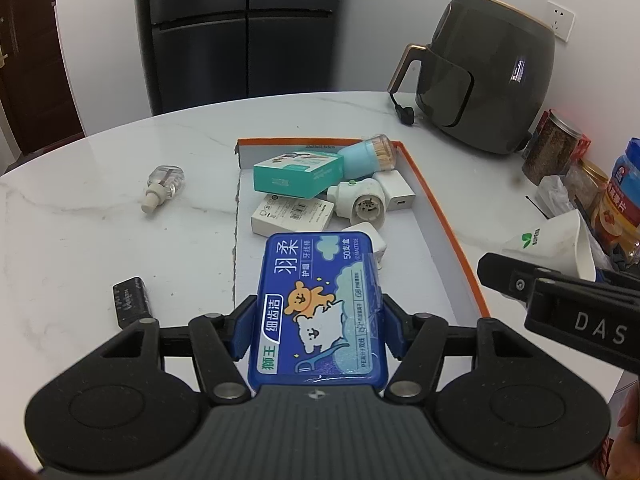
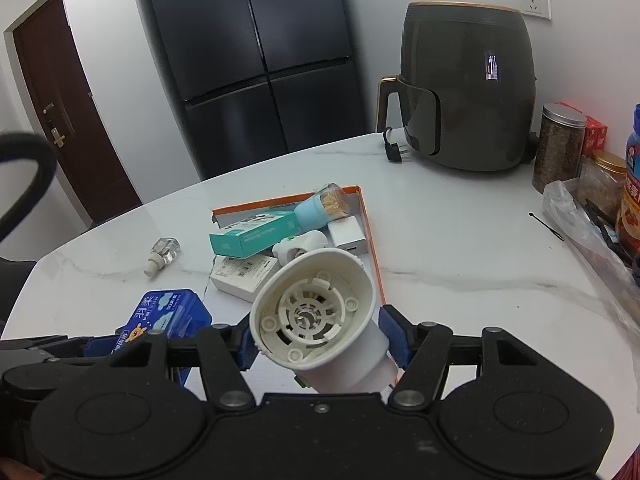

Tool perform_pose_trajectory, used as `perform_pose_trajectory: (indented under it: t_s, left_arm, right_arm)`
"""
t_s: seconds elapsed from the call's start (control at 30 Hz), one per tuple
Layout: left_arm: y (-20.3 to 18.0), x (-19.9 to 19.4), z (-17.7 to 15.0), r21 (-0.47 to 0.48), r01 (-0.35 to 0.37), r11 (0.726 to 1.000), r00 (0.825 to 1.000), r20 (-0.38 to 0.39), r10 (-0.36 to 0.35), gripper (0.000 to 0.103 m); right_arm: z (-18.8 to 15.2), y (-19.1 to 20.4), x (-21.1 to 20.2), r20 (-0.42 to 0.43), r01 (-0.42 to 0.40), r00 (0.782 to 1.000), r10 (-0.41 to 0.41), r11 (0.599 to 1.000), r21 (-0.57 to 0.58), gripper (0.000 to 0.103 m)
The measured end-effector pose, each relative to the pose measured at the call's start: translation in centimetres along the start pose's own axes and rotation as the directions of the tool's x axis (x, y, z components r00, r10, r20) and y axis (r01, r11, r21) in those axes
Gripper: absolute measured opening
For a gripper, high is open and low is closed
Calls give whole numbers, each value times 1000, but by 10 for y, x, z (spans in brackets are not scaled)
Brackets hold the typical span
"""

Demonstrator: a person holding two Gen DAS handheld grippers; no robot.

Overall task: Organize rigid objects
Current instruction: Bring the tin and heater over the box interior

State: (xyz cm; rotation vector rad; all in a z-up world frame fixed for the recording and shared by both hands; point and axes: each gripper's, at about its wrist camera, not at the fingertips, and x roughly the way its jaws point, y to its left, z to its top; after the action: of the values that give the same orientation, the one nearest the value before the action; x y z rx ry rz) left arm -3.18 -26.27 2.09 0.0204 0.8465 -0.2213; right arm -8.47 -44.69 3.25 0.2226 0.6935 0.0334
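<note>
My left gripper (image 1: 320, 328) is shut on a blue dental-floss box (image 1: 320, 300), held over the near end of a shallow orange-rimmed box (image 1: 448, 216). That box holds a teal carton (image 1: 298, 176), a blue toothpick holder (image 1: 368, 156), a white plug-in device (image 1: 360, 200), a white charger (image 1: 394, 194) and a white carton (image 1: 292, 216). My right gripper (image 2: 320, 340) is shut on a second white plug-in device (image 2: 320, 316), its hollow socket facing the camera, above the orange-rimmed box (image 2: 374, 240). A clear refill bottle (image 1: 162, 186) lies on the table to the left.
A small black item (image 1: 132, 300) lies by the box's left side. A dark air fryer (image 1: 488, 72) and its plug (image 1: 404, 114) stand at the back right. Jars (image 1: 556, 148), a plastic bag and a paper cup (image 1: 560, 240) crowd the right edge. A dark fridge stands behind the white marble table (image 1: 80, 220).
</note>
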Motion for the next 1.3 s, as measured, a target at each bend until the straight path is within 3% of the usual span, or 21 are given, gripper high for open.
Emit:
perform_pose_trajectory:
  t_s: [0.5,1.3]
  left_arm:
    - [-5,15,6,-1,9,1000,1000,-22,-9,63]
    - [-4,52,18,-4,10,1000,997,-71,-10,63]
  right_arm:
    - [5,-3,15,-17,13,1000,-13,1000,-6,74]
    - [28,-9,77,-66,23,997,-26,999,-48,74]
